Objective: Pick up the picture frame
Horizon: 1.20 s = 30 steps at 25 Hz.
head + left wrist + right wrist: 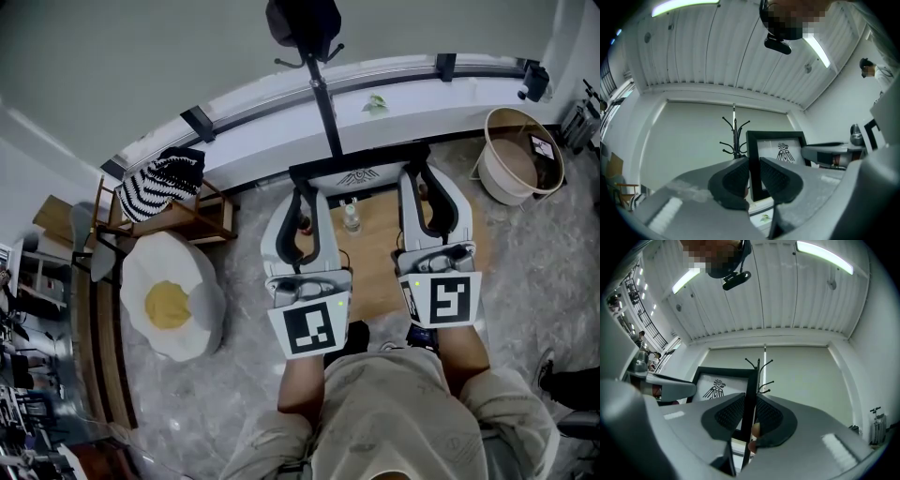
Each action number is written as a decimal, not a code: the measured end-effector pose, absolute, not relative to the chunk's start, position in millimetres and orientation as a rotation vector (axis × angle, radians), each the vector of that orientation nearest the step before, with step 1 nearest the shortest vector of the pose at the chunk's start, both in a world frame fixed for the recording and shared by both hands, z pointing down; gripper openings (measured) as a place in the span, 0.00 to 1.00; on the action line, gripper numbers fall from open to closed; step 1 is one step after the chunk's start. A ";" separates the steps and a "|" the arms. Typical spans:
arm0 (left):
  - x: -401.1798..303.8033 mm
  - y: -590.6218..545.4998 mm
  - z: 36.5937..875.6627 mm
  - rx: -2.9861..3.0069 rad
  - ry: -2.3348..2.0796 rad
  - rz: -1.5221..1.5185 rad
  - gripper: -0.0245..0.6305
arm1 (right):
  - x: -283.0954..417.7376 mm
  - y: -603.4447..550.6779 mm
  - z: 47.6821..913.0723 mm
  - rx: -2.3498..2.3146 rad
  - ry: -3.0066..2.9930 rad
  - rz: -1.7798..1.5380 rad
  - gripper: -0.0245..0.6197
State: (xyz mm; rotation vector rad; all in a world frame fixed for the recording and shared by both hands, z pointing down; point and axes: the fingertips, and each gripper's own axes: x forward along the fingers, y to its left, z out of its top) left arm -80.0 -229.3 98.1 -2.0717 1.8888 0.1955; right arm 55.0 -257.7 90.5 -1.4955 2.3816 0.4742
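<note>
The picture frame is black with a white print of a dark bird-like emblem, and it stands upright between my two grippers, above the wooden table. My left gripper is shut on the frame's left side bar. In the left gripper view that bar runs between the dark pads of the left gripper, with the picture frame beyond them. My right gripper is shut on the right side bar. In the right gripper view the right gripper pinches the edge of the picture frame.
A small clear bottle stands on the table below the frame. A black coat stand rises behind it. An egg-shaped cushion and a wooden chair are at the left, and a round basket is at the right.
</note>
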 end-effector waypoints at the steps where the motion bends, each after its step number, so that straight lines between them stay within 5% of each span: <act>1: -79.3 -230.2 98.6 -2.073 1.888 0.194 0.16 | 55.8 -258.3 90.8 -1.497 2.380 0.476 0.15; 30: -78.1 -238.9 110.4 -2.090 1.909 0.192 0.16 | 56.7 -268.5 100.9 -1.486 2.416 0.451 0.15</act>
